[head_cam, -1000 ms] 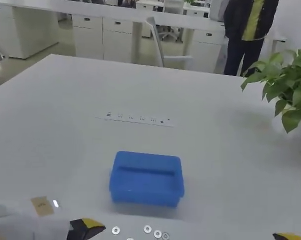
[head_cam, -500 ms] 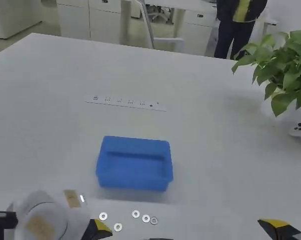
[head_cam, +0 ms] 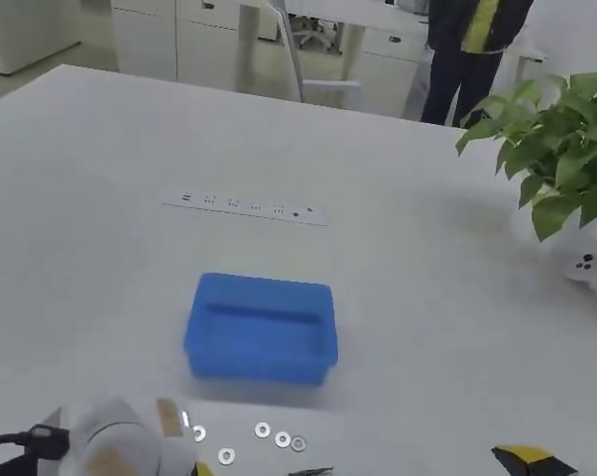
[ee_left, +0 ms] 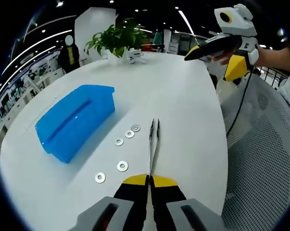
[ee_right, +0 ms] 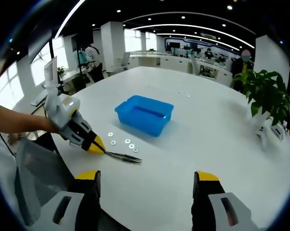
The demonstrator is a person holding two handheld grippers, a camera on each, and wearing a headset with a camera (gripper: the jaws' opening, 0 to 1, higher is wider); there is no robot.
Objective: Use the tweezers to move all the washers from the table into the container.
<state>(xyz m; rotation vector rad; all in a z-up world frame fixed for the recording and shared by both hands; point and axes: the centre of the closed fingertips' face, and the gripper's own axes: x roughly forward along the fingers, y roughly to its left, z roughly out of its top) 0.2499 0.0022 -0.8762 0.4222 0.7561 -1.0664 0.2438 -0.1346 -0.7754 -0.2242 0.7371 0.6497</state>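
blue container (head_cam: 261, 329), silver washers (head_cam: 263, 430), white table (head_cam: 427, 327)

Bare table (head_cam: 100, 248) surrounds container (head_cam: 262, 327); plant (head_cam: 561, 149) well right.

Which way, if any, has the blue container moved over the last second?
No. The blue container sits just as before relative to the socket strip behind it; only the headset camera shifted.

No text, brand or number can be read. The strip (head_cam: 245, 208) set in the table (head_cam: 90, 178) bears a row of small dark marks, too small to make out. A tan sticker (head_cam: 169, 416) on the left gripper (ee_left: 150, 180) is blurred, its print illegible.
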